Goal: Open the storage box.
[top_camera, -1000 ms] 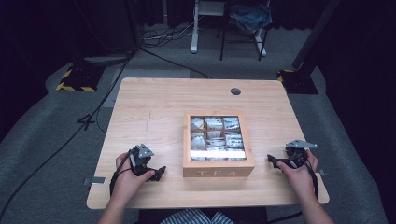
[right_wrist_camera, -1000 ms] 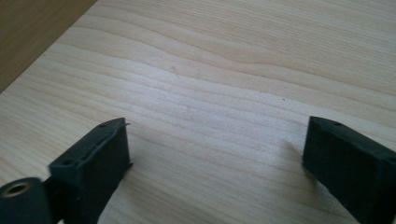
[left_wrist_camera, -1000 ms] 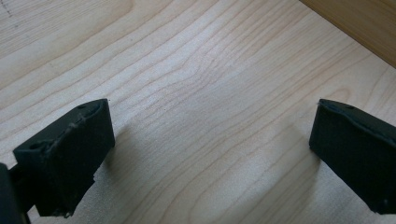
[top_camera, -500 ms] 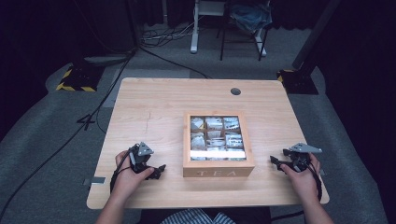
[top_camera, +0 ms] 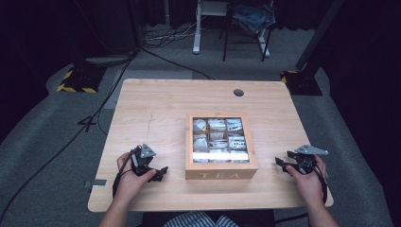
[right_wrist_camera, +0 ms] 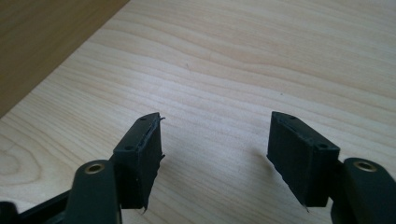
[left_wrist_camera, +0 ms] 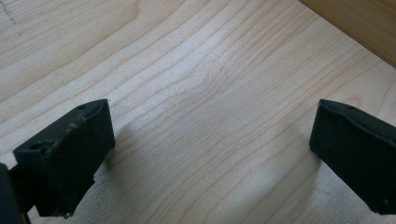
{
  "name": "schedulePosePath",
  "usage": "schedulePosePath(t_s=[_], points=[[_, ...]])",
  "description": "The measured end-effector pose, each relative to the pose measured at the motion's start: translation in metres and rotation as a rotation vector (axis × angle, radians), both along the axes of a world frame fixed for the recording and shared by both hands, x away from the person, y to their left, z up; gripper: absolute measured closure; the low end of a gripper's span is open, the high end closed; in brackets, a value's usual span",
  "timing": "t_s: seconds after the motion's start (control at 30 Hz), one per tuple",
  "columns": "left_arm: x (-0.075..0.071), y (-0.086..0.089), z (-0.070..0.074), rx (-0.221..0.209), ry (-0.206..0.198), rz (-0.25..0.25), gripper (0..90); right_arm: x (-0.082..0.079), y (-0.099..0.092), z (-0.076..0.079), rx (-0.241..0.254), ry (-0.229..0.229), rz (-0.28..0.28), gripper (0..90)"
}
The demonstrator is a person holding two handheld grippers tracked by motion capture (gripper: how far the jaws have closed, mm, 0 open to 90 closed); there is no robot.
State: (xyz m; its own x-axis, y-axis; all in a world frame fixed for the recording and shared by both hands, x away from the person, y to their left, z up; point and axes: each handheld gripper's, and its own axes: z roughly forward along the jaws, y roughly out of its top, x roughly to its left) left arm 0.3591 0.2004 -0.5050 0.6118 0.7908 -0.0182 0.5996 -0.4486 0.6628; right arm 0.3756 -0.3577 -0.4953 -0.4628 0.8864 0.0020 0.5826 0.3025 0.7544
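Both grippers, left (top_camera: pixel 160 172) and right (top_camera: pixel 283 163), rest open and empty beside the tea box (top_camera: pixel 221 144); a careless reach could shove it sideways.

Dim dark surroundings, lit table (top_camera: pixel 156 109), soft shadows

A wooden tea box (top_camera: pixel 221 143) sits flat on the table (top_camera: pixel 156 111), near the front edge and slightly right of the table's middle. Its top shows compartments packed with pale tea packets (top_camera: pixel 218 138). "TEA" marks its front wall.
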Motion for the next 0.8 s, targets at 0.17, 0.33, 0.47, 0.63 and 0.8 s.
schedulePosePath(t_s=[0.17, 0.33, 0.47, 0.63, 0.8], points=[[0.001, 0.0, 0.0, -0.002, 0.003, 0.0, 0.5, -0.005, 0.001, 0.01, 0.006, -0.021, 0.005, 36.4], [0.001, 0.0, 0.0, -0.001, 0.001, 0.001, 0.5, -0.012, 0.005, 0.018, 0.014, -0.052, 0.019, 36.4], [0.001, 0.0, 0.0, -0.001, 0.001, 0.001, 0.5, -0.016, 0.007, 0.024, 0.027, -0.072, 0.028, 36.3], [0.001, 0.0, 0.0, -0.001, 0.001, 0.001, 0.5, -0.02, 0.01, 0.029, 0.042, -0.074, 0.04, 35.8], [0.001, 0.0, 0.0, -0.001, 0.001, 0.001, 0.5, -0.026, 0.016, 0.038, 0.064, -0.084, 0.064, 36.1]])
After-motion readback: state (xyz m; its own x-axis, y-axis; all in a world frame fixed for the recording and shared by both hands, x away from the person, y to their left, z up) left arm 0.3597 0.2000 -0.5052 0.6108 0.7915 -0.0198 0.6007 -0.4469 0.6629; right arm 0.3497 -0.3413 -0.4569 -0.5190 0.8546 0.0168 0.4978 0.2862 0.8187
